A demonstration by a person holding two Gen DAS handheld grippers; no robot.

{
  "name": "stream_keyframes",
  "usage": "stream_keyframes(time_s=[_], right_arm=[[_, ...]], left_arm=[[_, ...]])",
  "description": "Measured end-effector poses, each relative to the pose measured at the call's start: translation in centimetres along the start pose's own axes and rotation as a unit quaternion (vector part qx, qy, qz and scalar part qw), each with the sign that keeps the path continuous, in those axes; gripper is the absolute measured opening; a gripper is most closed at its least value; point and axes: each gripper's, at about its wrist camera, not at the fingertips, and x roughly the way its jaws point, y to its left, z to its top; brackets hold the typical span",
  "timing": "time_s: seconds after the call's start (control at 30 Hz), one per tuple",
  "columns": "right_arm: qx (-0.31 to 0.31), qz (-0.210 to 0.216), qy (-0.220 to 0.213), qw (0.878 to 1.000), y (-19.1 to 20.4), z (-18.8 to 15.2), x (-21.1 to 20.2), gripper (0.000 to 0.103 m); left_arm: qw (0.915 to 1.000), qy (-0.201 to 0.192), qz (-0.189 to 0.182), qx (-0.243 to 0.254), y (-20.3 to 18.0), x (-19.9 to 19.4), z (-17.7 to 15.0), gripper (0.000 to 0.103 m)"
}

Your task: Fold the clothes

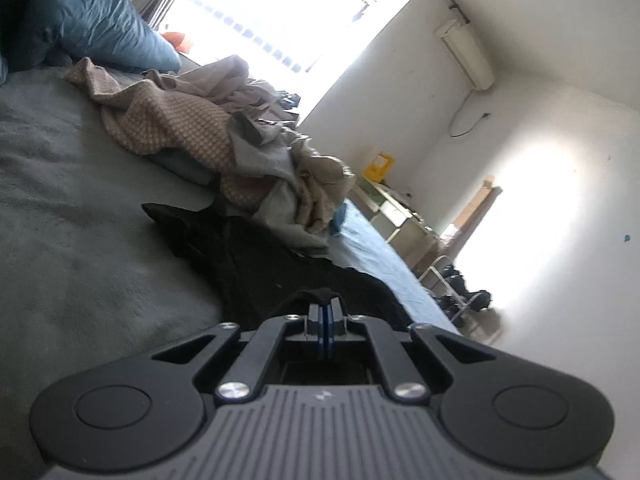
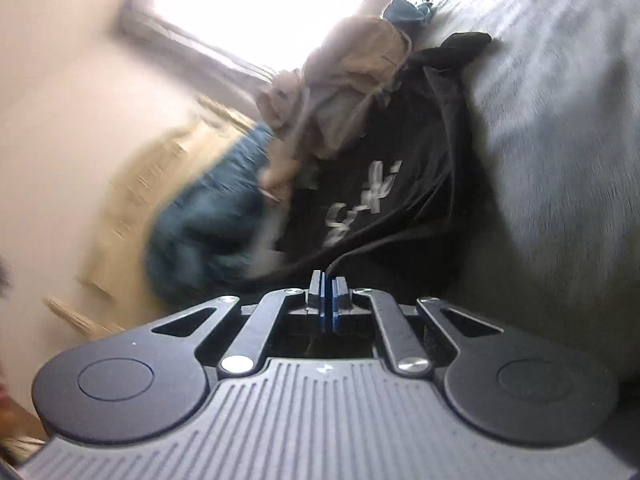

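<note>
Black printed shirt (image 2: 400, 184) lies on the grey bed (image 1: 72, 208) beside my unfolded clothes pile (image 1: 224, 136); my left gripper (image 1: 325, 312) and right gripper (image 2: 329, 280) each pinch its edge, jaws clenched.

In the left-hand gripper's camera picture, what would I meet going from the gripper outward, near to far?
left gripper, shut on an edge of the black garment → heap of unfolded clothes on the grey bed → blue pillow → bright window.
</note>
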Motion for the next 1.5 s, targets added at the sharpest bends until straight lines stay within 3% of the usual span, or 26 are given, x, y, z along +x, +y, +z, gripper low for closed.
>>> stream_keyframes(time_s=[0.03,0.07,0.2,0.3,0.37,0.43,0.53,0.6,0.67,0.73,0.87,0.93,1.03,1.13,1.23,1.3,1.4,1.5], right_arm=[[-0.03,-0.07,0.0,0.997,0.4,0.8,0.6,0.006],[-0.056,-0.112,-0.014,0.992,1.2,1.8,0.9,0.006],[-0.142,-0.196,-0.091,0.966,5.0,6.9,1.9,0.006],[-0.216,-0.161,-0.082,0.96,10.4,10.1,8.7,0.006],[-0.248,-0.12,-0.042,0.961,14.3,10.7,16.7,0.009],[-0.243,-0.087,-0.017,0.966,15.4,13.1,25.1,0.014],[-0.27,-0.118,-0.019,0.955,16.1,16.7,37.3,0.014],[-0.293,-0.168,-0.032,0.941,15.8,18.6,43.8,0.014],[-0.285,-0.21,-0.064,0.933,14.3,20.1,46.4,0.014],[-0.272,-0.216,-0.083,0.934,12.5,21.6,47.0,0.015],[-0.355,-0.19,0.026,0.915,10.5,22.2,49.6,0.016],[-0.387,-0.18,0.039,0.904,10.5,22.6,51.3,0.016],[-0.389,-0.165,0.039,0.905,10.9,24.0,54.7,0.016],[-0.378,-0.17,0.006,0.91,11.7,25.3,57.7,0.015],[-0.395,-0.178,-0.032,0.901,12.4,26.3,60.7,0.013],[-0.39,-0.18,-0.045,0.902,12.8,27.8,62.4,0.01],[-0.358,-0.179,-0.074,0.914,13.1,30.9,64.4,0.008],[-0.274,-0.181,-0.133,0.935,13.3,34.0,66.1,0.007]], left_arm=[[1.0,0.001,0.006,-0.002,0.5,0.8,0.2,0.002],[0.9999,0.004,0.013,-0.006,1.0,1.8,0.4,0.002],[0.9996,0.015,0.011,-0.02,3.3,5.8,1.3,0.002],[0.9997,0.016,0.003,-0.019,4.6,9.2,2.2,0.003],[0.9998,0.014,-0.004,-0.017,5.4,11.1,2.4,0.003],[0.9998,0.019,-0.002,-0.012,6.3,12.7,2.2,0.003],[0.9997,0.022,-0.001,0.004,7.7,13.9,1.4,0.003],[0.9995,0.032,0.003,0.001,8.7,14.2,0.8,0.003],[0.9988,0.047,0.001,-0.017,9.9,14.6,0.4,0.003],[0.9977,0.053,-0.01,-0.042,10.9,15.0,0.5,0.003],[0.9957,0.058,-0.023,-0.069,11.9,15.5,0.4,0.003],[0.9964,0.055,-0.019,-0.061,11.8,15.6,0.3,0.003],[0.9963,0.057,-0.017,-0.063,11.9,15.9,0.2,0.003],[0.9952,0.061,-0.018,-0.075,12.2,16.2,0.2,0.003],[0.9942,0.063,-0.02,-0.084,12.5,16.4,0.2,0.003],[0.9936,0.064,-0.022,-0.091,12.7,16.5,0.1,0.003],[0.9934,0.064,-0.023,-0.093,13.2,16.6,0.0,0.003],[0.9928,0.064,-0.029,-0.097,13.6,16.9,0.0,0.003]])
